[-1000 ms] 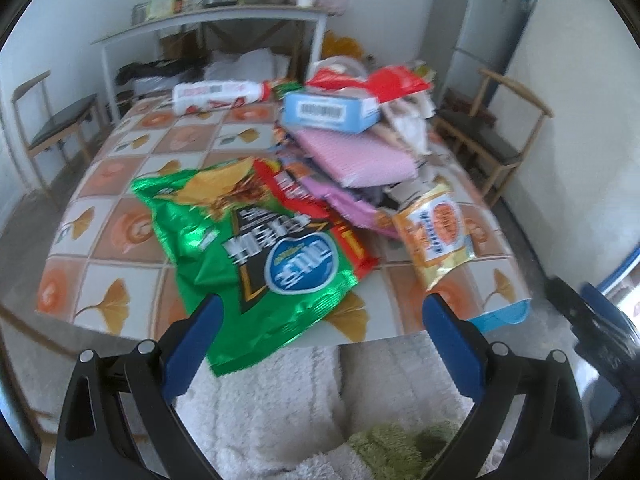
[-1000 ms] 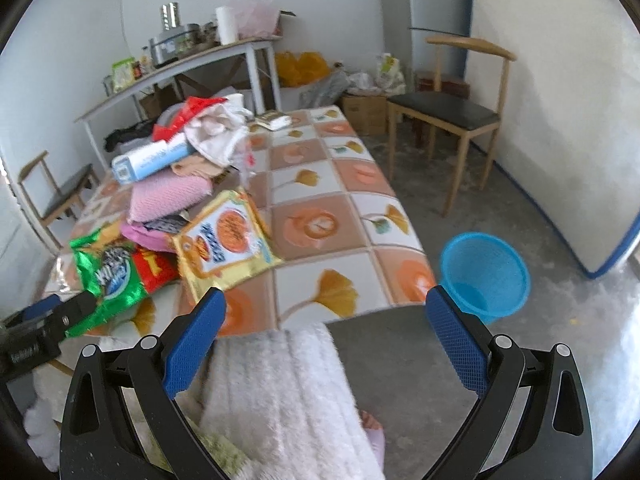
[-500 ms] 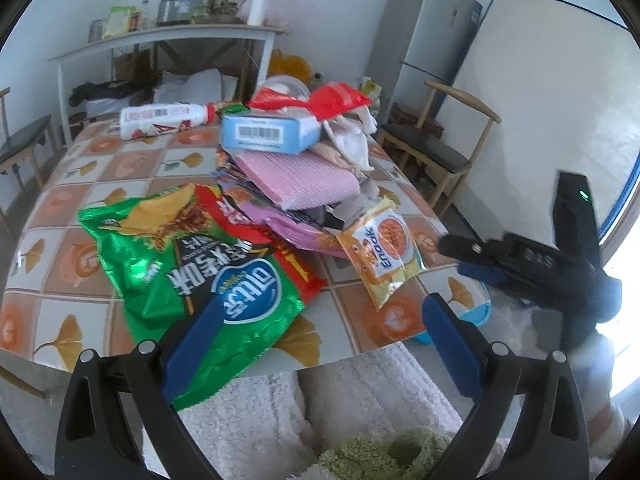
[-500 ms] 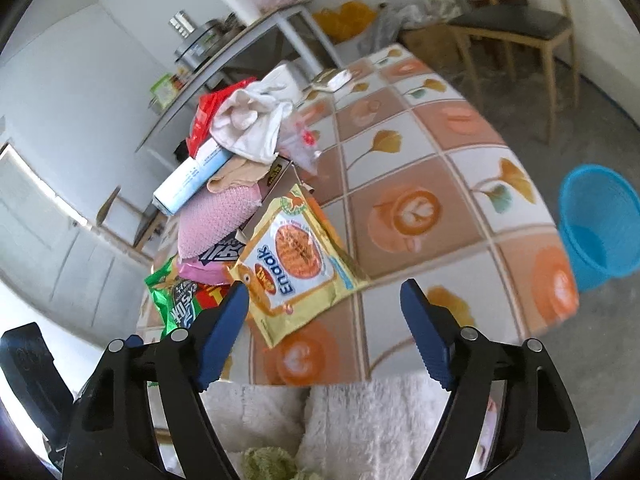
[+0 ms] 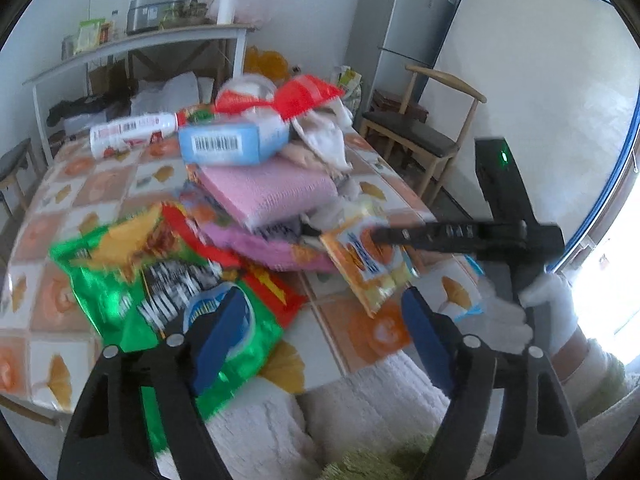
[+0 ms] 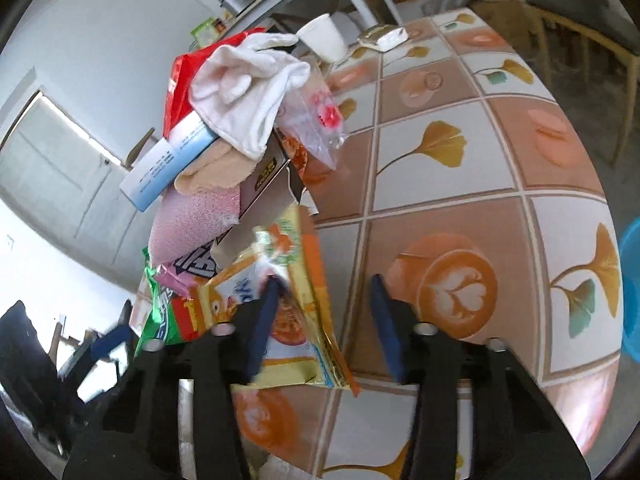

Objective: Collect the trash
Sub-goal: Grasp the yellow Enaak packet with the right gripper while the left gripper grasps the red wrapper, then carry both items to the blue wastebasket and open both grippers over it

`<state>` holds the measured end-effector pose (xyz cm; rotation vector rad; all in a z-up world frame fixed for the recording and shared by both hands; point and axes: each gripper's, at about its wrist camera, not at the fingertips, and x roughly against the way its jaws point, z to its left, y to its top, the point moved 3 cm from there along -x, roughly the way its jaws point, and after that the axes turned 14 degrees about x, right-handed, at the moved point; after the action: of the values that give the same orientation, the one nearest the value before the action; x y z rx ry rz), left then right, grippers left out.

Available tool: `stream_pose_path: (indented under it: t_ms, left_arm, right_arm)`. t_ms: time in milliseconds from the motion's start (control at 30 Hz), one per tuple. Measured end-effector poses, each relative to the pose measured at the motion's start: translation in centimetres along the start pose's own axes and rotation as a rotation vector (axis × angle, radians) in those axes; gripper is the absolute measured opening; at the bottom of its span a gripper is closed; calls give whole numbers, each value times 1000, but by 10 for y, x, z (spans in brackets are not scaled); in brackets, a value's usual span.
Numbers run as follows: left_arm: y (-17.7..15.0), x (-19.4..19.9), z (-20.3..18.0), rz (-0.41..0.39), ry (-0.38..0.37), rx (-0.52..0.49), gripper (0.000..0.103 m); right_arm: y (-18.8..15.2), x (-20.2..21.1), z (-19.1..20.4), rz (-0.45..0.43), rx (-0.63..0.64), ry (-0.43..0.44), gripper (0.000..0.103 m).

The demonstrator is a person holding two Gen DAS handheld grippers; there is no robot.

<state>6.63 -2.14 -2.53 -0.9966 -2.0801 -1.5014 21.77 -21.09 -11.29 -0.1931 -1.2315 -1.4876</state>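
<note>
Right fingers (image 6: pixel 324 320): your jaws have just been closing and now stand narrow around the orange packet's (image 6: pixel 296 280) near edge; the left blue pad lies against the foil, the right pad stands off it with bare desk (image 6: pixel 460 168) showing in the gap, so no grip yet.
Right fingers, left view: you see them (image 5: pixel 312 232) come in from the right as a black bar over the packet (image 5: pixel 368 268), the tips hidden in the pile's edge.
Left fingers (image 5: pixel 320 332): your jaws have just been closing a little but remain wide apart and hold nothing; the left pad hangs over the green bag (image 5: pixel 160 280), the right pad over the desk's near edge.
Your right hand (image 5: pixel 536 308): white glove around the black handle at the picture's right edge.
Orange packet: lies tilted at the pile's near right corner, its top against the brown box (image 6: pixel 264 192), its lower end toward the desk's edge.
Green bag: flat on the desk at the near left, a red wrapper (image 5: pixel 264 280) under its right side; blurred.
Pile: pink sponge (image 5: pixel 268 192) under a blue box (image 5: pixel 232 144), a white glove (image 6: pixel 248 88) and a red bag (image 5: pixel 296 96) on top.
Bottle (image 5: pixel 132 132): white, lying on its side behind the pile on the left.
Cup (image 6: pixel 324 36): white, tipped, beyond the pile.
Basket (image 6: pixel 630 292): blue, on the floor off the desk's right corner, mostly cut off.
</note>
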Motion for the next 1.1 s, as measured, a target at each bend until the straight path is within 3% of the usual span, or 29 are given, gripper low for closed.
stream_pose_path:
  t_ms: [167,367,467,567,733,833,1000,1100]
  left_arm:
    - [45,2,-4,-87,28,-50,71]
    - [99,-5,-22,-141,36,-142,68]
    - [115,-21,-35,-152,99,-240,68]
    - [119,-51,-47,-141,216,-385,67]
    - [121,-90,-53,-110,315,-501,62]
    - [129,-106,-50,-101,346,-504,55]
    - [136,-114,-49,-103,374,-517,27]
    - [134,-108,-53,-123,381,-533,21]
  right_arm:
    - [-7,0,0,8,7,36,12]
    - [-15,14,-11,-25,-31,62,7]
    - [-17,29,-20,-61,-59,60,6]
    - [-25,43,-31,-93,-97,60,6]
    - [-39,54,-48,-119,-151,69,6]
    - [-37,52,-55,-118,-171,70,6]
    - [-34,55,-61,-122,-180,77,6]
    - [-32,49,-61,-128,-181,80,6]
